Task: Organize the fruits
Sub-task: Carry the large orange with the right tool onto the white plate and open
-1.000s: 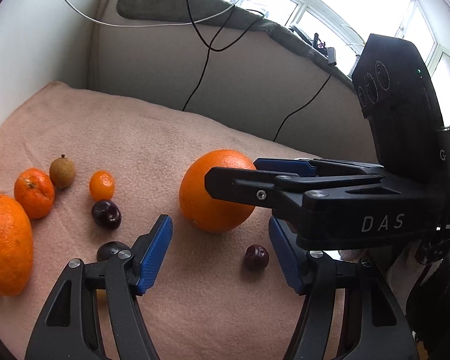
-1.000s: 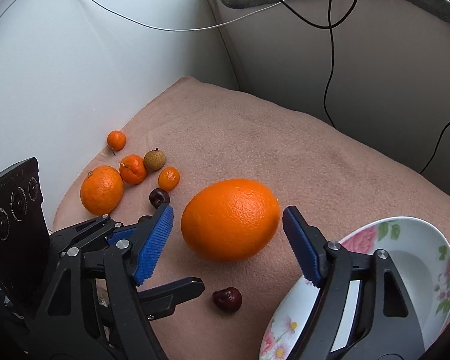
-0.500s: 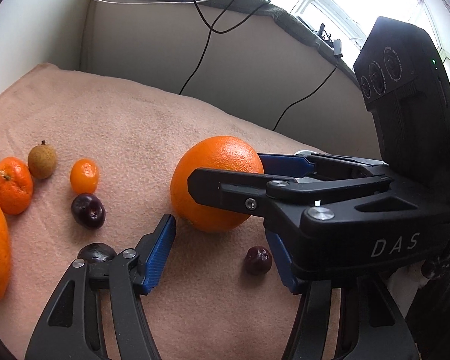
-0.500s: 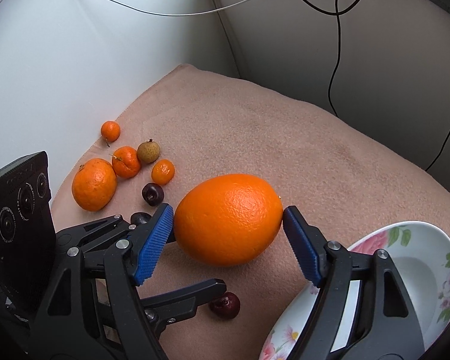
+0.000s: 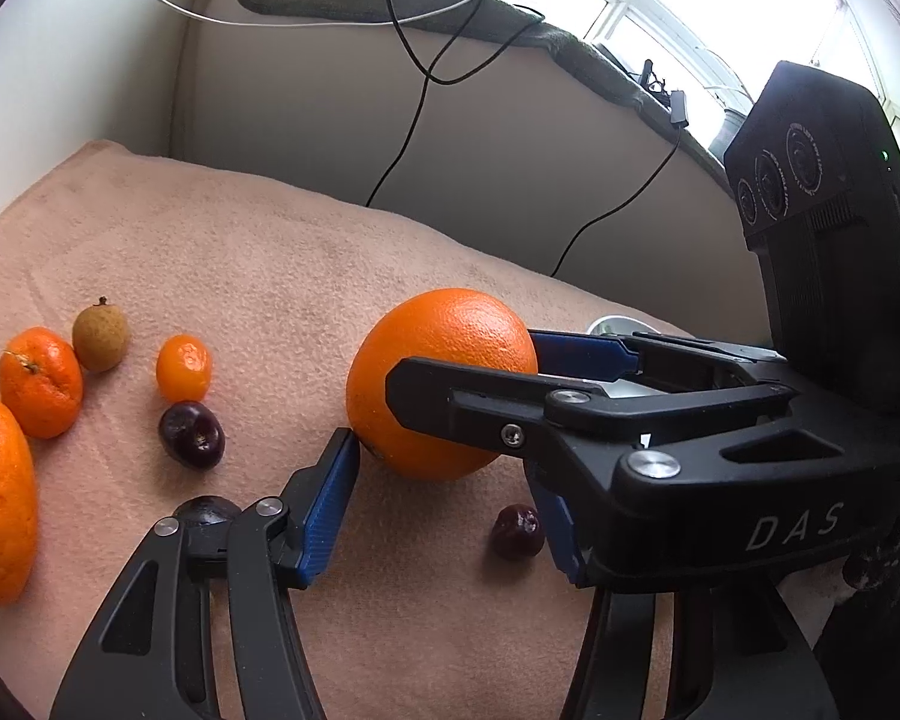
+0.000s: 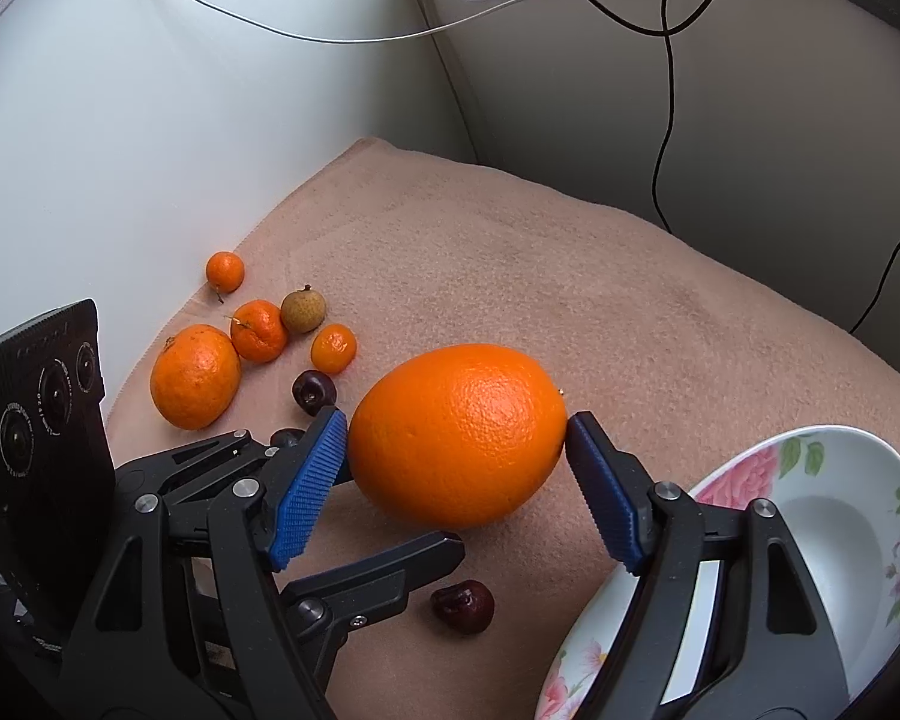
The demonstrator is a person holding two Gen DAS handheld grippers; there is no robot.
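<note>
You can read one marking only: the pale capital letters "DAS" on the black body of the right gripper [image 5: 474,354], low on its side as the left wrist camera sees it. Small print rings the round lenses on its upright black housing [image 5: 822,240], but it is too fine for you to make out

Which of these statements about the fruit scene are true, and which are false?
1. The large orange sits between the pads of the right gripper. True.
2. The flowered bowl holds fruit. False: no fruit shows in it.
3. A small brown fruit lies beside a mandarin. True.
4. The cherry nearest the bowl lies inside it. False: it lies on the cloth.
</note>
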